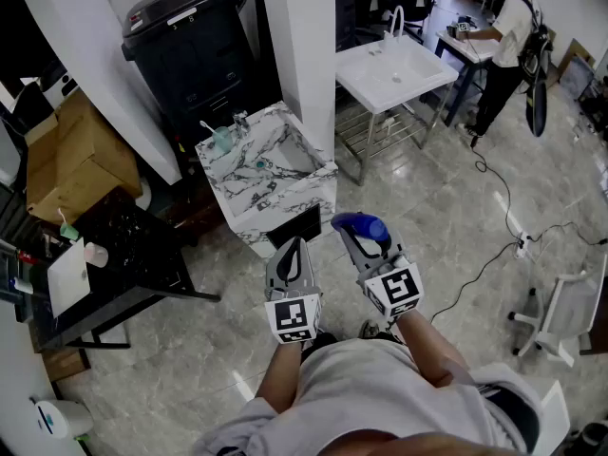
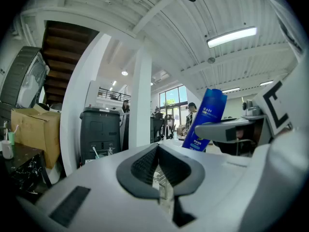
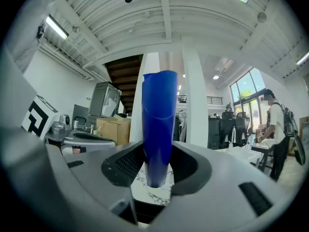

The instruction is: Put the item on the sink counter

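While right gripper (image 3: 157,168) clamps tube (image 3: 159,115), left gripper (image 2: 158,170) has jaws together, empty. At tube's 10 o'clock: sink (image 1: 313,166).

I see the marble counter (image 1: 285,198) at twelve o'clock. At its ten o'clock corner sit a cup (image 1: 221,141) with a toothbrush (image 1: 207,127) and the faucet (image 1: 239,120).

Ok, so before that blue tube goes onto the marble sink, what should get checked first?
1. Grip on the blue tube: ok, the right gripper clamps it from both sides.
2. Left gripper out of the way: ok, shut, empty, beside the right one.
3. Tube over the marble sink: not ok, it hangs above the floor, short of the sink.
4. Bare spot on the rim: ok, the near edge is bare; a cup with a toothbrush stands at the far corner.
5. Tube's cap closed: cannot tell.
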{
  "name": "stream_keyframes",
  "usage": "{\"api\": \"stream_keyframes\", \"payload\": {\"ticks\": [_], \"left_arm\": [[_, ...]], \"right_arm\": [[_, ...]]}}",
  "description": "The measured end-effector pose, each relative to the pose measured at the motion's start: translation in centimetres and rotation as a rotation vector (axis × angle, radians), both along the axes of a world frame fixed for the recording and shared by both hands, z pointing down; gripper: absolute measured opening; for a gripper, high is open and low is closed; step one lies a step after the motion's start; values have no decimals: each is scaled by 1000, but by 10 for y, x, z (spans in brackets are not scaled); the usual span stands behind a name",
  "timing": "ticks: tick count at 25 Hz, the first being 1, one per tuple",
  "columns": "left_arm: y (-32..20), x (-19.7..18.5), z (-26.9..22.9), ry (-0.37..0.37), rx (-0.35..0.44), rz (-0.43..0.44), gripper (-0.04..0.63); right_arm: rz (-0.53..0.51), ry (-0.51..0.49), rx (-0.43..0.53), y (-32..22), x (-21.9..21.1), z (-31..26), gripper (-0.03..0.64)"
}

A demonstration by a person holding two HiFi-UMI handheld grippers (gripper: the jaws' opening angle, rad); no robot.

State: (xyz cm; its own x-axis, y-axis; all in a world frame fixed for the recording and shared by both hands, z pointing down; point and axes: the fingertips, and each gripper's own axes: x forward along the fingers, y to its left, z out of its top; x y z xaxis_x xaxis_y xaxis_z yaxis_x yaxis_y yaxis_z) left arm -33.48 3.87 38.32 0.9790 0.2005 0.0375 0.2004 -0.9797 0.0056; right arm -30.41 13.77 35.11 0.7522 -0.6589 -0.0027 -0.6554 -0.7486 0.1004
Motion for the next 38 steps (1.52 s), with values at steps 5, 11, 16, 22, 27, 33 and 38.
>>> {"api": "stream_keyframes", "payload": {"ticks": [5,11,16,22,27,33,38], "left_arm": [[-10,-3,5,-9,3,15,9],[-18,-3,12,-27,7,73,9],[-29,-1,27,-64,-21,85,9],[-33,26,32,-68,-45,60,9],[-35,58,31,-85,-16,19,11],[-27,103,21,-87,25,-8,11],[-8,140,15,-92,59,-7,9]], "right_arm": [[7,-11,-10,-12,-6,8,158],[39,-32,-17,-24,-5,18,158],[55,-59,-21,-28,-7,31,158],[53,-70,-29,-21,22,33,159],[10,-84,-12,-24,63,33,158],[-47,-91,21,-26,112,28,158],[-69,-90,63,-14,156,23,158]]}}
